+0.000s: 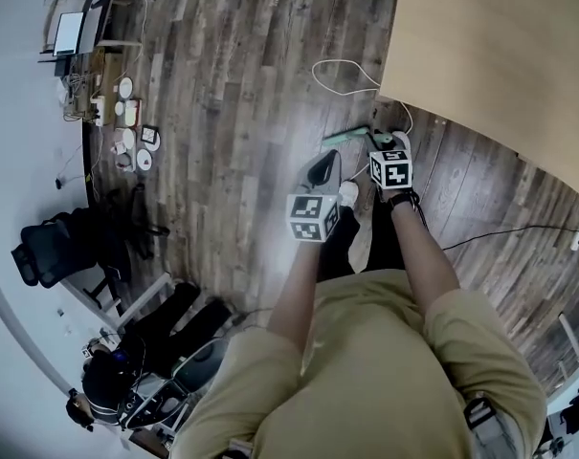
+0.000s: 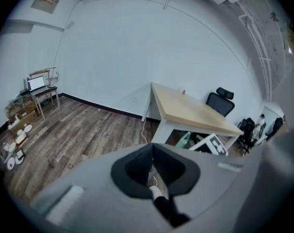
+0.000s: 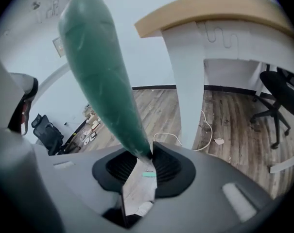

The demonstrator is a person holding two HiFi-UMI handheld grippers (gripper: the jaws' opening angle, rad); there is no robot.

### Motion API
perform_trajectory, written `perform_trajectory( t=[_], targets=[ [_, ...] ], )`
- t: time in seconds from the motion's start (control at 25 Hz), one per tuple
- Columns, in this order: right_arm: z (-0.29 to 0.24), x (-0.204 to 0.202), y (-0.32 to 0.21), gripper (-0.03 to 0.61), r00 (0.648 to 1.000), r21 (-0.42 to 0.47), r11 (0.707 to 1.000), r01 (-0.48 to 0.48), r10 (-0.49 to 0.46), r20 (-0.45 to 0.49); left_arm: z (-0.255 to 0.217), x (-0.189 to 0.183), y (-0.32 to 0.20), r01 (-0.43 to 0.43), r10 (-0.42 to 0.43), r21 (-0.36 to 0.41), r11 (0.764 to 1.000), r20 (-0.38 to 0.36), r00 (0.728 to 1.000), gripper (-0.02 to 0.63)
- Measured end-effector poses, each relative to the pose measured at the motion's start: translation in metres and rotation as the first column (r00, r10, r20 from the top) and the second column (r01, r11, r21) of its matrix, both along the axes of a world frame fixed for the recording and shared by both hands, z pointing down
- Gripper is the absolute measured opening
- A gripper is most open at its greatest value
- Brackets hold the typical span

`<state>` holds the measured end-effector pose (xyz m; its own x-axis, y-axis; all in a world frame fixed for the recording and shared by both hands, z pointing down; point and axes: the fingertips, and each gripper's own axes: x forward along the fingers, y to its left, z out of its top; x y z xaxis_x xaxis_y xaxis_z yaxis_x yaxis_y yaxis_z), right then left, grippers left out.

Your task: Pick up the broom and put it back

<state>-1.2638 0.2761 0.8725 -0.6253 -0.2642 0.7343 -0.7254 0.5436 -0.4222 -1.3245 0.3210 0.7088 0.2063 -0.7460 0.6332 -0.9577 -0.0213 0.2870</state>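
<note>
Most of the broom point(image 3: 103, 81) is out of sight. From above only a short green stretch shows beside the right tongs point(image 3: 144, 152), and I can't make out the brush end at all. Seen along the right tongs, the green handle rises from between the jaws and runs off the top edge. The jaws are clenched on it at their tips. The left tongs point(image 2: 153, 148) sit just beside, closed on nothing, with only a white shoe point(image 1: 348, 194) and a dark trouser leg showing through the slit. The person's shoulders and shirt cover the floor nearest them.

The floor point(image 1: 222, 84) is dark, streaky wood planks, and a white cable point(image 1: 342, 65) loops across it toward the table point(image 1: 480, 55), whose pale top crowds in close on the right. The walls point(image 2: 137, 47) are plain white. Small clutter point(image 1: 126, 137) and a little desk with a laptop point(image 1: 78, 32) line the far wall, and a black chair point(image 1: 45, 251) stands near it. Between these and the person lies a broad stretch of bare planks.
</note>
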Motion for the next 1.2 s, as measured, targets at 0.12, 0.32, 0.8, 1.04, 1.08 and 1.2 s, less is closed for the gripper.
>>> perform_trajectory(
  t=[0.12,0.32,0.8,1.04,1.08,1.2],
  targets=[
    [-0.032,-0.002,0.023,0.101,1.0,0.039,0.999,0.022,-0.021,-0.024,-0.026,-0.009,0.01,0.007,-0.007,0.034,0.999,-0.002,1.0,0.002],
    [-0.09,-0.001,0.034,0.1,0.999,0.142,0.989,0.033,-0.03,-0.023,-0.062,-0.014,0.015,-0.006,0.007,0.102,0.995,-0.011,1.0,0.002],
    [-0.284,0.011,0.032,0.094,0.997,0.481,0.873,-0.078,0.061,0.051,-0.188,-0.022,0.01,-0.112,0.112,0.328,0.938,0.018,0.994,0.002],
    [-0.379,0.029,0.032,0.092,0.973,0.584,0.779,-0.23,0.18,0.144,-0.255,-0.022,0.004,-0.166,0.161,0.438,0.883,0.049,0.986,0.002],
    [-0.393,0.034,0.031,0.092,0.966,0.59,0.765,-0.258,0.202,0.16,-0.265,-0.021,0.002,-0.172,0.166,0.452,0.875,0.053,0.985,0.002],
    [-0.437,0.052,0.033,0.091,0.95,0.623,0.717,-0.312,0.232,0.209,-0.298,-0.012,0.004,-0.192,0.183,0.5,0.845,0.067,0.981,0.002]
  ],
)
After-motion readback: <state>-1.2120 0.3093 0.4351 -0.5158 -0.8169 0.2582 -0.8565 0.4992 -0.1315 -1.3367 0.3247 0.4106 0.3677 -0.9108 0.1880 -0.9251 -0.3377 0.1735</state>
